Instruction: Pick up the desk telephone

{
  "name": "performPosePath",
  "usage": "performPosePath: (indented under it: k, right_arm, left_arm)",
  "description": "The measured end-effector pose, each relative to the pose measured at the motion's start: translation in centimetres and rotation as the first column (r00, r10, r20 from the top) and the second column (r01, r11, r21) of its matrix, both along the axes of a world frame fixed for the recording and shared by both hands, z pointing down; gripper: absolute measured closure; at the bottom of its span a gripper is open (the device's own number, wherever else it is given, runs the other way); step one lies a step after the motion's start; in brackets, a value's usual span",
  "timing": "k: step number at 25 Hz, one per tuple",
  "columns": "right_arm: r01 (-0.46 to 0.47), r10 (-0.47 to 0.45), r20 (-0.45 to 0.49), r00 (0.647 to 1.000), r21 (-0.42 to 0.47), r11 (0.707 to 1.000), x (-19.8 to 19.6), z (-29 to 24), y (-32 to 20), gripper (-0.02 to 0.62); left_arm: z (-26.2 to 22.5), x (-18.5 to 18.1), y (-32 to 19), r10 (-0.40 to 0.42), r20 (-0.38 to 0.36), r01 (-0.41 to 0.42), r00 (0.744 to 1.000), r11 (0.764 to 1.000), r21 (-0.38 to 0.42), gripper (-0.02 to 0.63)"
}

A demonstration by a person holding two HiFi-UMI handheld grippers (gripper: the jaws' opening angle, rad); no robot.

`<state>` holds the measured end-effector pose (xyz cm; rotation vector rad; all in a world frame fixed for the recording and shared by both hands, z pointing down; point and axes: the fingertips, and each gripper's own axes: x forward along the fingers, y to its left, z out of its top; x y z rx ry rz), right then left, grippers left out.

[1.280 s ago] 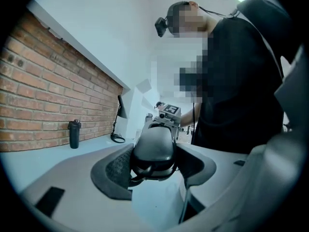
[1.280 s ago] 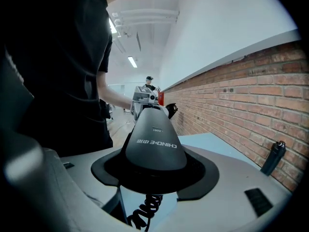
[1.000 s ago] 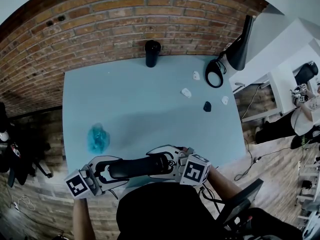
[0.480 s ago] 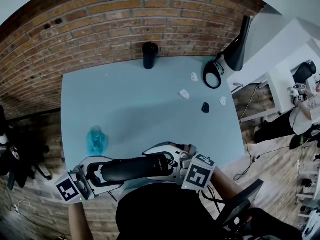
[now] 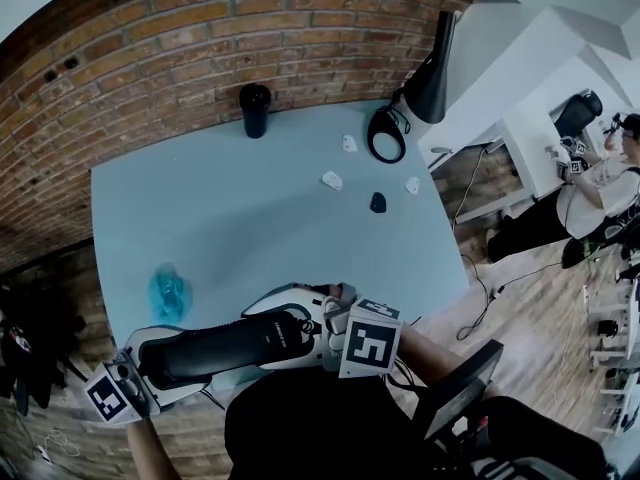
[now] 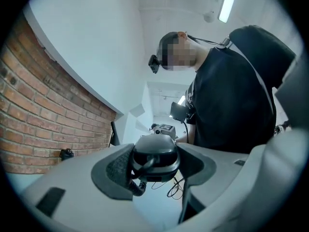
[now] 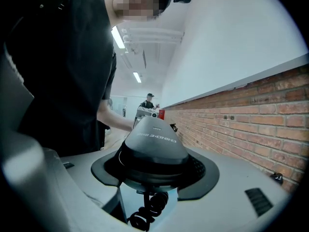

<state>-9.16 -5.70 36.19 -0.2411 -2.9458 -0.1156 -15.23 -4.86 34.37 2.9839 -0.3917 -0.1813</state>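
Low in the head view, just over the near edge of the blue table [image 5: 260, 208], the black desk telephone [image 5: 235, 340] lies level between the two grippers. The left gripper [image 5: 165, 353] clamps its lower-left end and the right gripper [image 5: 315, 323] its right end, both with jaws spread wide around it. With its coiled cord [image 7: 147, 211] dangling freely, the telephone looks lifted clear, so the pickup seems essentially done and only steady holding remains.
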Motion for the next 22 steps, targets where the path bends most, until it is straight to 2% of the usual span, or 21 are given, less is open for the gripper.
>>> performPosePath:
  k: [5,13,20,22]
  right_arm:
    - [0.005,0.001,0.095,0.995,-0.066,0.998,-0.2,-1.3,0.9,0.301]
    - [0.018,-0.008,0.126,0.992,-0.081,0.997,-0.1,-2.5,1.5,0.299]
    - [0.042,-0.024,0.159,0.987,-0.112,0.993,0.3,-3.7,2.4,0.301]
    - [0.049,-0.030,0.164,0.986,-0.115,0.992,0.4,-3.8,2.5,0.302]
  left_arm:
    - [-0.5,-0.4,0.7,0.016,-0.042,-0.017,0.999,1.000,-0.010,0.313]
    - [-1.0,-0.4,1.2,0.025,-0.096,-0.028,0.995,0.999,-0.031,0.313]
    - [-1.1,0.2,2.3,0.031,-0.062,-0.034,0.998,0.998,-0.052,0.313]
    - [-1.1,0.2,2.4,0.028,-0.077,-0.032,0.997,0.998,-0.055,0.313]
